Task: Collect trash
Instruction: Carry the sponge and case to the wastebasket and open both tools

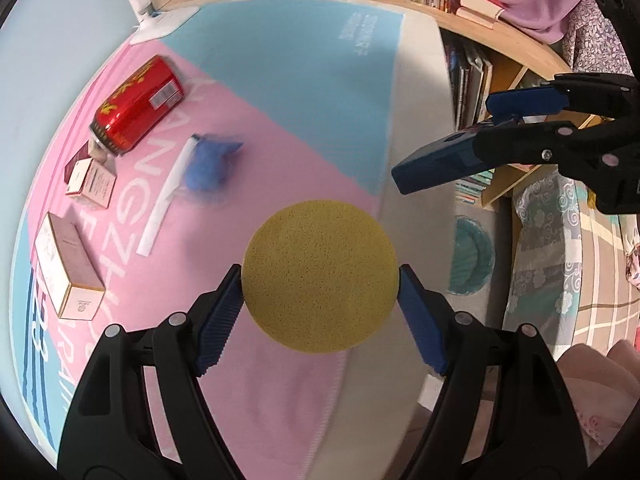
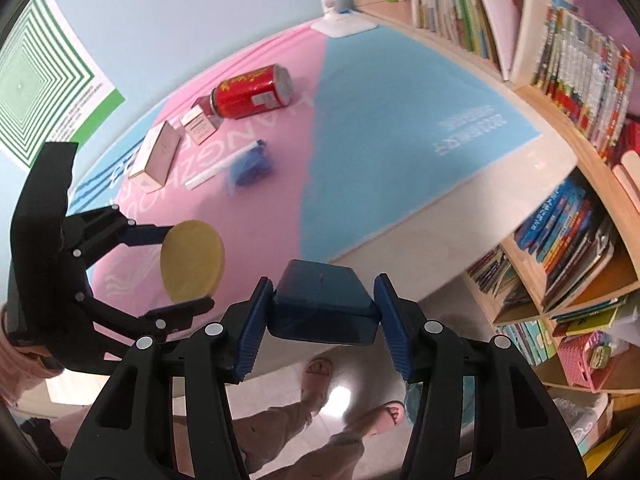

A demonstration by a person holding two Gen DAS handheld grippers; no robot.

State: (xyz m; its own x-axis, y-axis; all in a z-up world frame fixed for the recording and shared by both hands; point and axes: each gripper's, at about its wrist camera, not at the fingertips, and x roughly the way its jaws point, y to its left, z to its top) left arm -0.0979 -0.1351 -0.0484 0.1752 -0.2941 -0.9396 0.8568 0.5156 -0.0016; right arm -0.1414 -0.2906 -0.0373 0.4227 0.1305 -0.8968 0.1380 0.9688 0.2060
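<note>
My left gripper (image 1: 320, 277) is shut on a round yellow sponge disc (image 1: 320, 240), held on edge above the pink part of the table mat (image 1: 280, 128). My right gripper (image 2: 324, 304) is shut on a dark blue box (image 2: 320, 292), just past the table's front edge. In the left wrist view the right gripper (image 1: 516, 120) and its box (image 1: 436, 166) are at the right. In the right wrist view the left gripper (image 2: 182, 270) and sponge (image 2: 192, 260) are at the left. On the mat lie a red can (image 1: 136, 104), a blue bag with a white strip (image 1: 212, 164) and two small cartons (image 1: 68, 268).
Bookshelves (image 2: 580, 80) line the far and right sides of the table. A white lamp base (image 2: 340, 24) stands at the mat's far corner. Below the table edge are a person's sandalled feet (image 2: 320, 376), a teal object (image 1: 468, 256) on the floor and a pink basket (image 2: 584, 364).
</note>
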